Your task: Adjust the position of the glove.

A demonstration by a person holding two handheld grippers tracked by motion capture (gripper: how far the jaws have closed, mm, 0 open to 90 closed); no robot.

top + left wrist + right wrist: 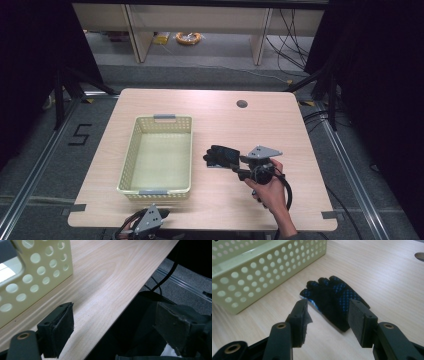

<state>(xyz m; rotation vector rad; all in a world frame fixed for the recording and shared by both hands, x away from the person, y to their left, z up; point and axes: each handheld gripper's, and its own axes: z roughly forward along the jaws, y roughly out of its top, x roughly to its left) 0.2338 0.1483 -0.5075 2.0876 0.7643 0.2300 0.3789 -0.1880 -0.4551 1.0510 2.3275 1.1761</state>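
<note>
A black glove (220, 156) with blue dots lies flat on the wooden table, just right of a cream perforated basket (131, 150). A hand holds my right gripper (236, 164) at the glove's cuff end. In the right gripper view its jaws stand apart, open, on either side of the glove (334, 300), and the pads are not pressing on it. My left gripper (161, 215) rests at the table's near edge below the basket. In the left gripper view the left gripper (115, 308) is open with nothing between its jaws, and one of them hangs off the table edge.
The basket (262, 270) has nothing in it and a grey handle at each short end; its wall (37, 272) is close to the left gripper. A round cable hole (242, 104) sits at the table's far right. Dark floor and cables surround the table.
</note>
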